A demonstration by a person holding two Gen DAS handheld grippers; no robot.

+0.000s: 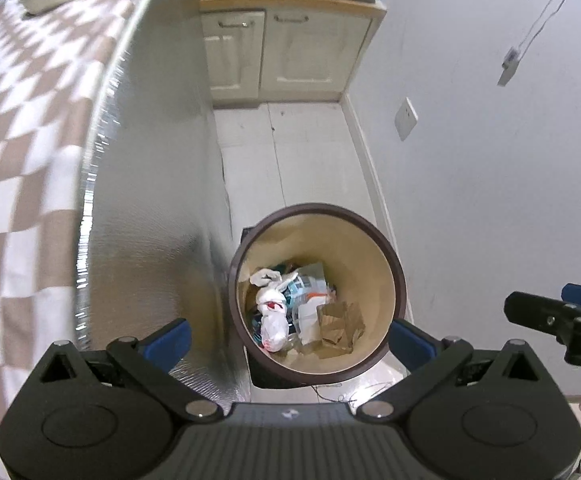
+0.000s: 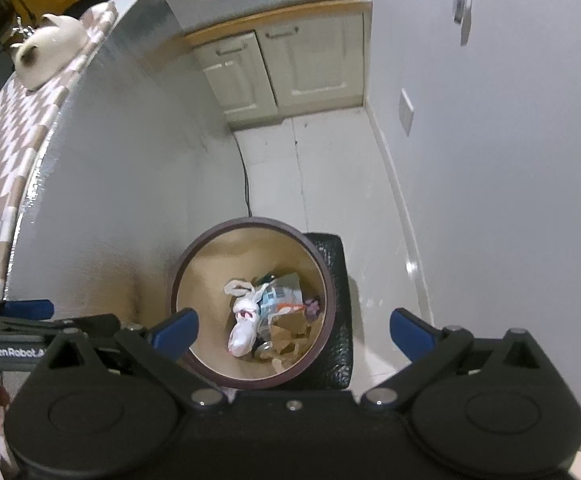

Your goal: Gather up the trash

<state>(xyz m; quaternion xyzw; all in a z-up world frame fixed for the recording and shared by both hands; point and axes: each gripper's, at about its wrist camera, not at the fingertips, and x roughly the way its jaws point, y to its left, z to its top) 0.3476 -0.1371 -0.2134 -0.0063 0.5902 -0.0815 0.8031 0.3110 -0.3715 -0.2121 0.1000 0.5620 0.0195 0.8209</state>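
I see both hand-held grippers, left and right, spread wide and empty. The bin sits below them, trash inside.

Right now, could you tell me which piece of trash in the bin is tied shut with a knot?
The white plastic bag with red marks, lying at the left of the pile in the trash bin; the brown cardboard beside it is loose and torn.

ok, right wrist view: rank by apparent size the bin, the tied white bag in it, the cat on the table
1. bin, largest by far.
2. cat.
3. tied white bag, smallest as it looks.

The cat sits farther from the camera than the bag, so its true size is understated; treat 2 and 3 as apparent only.
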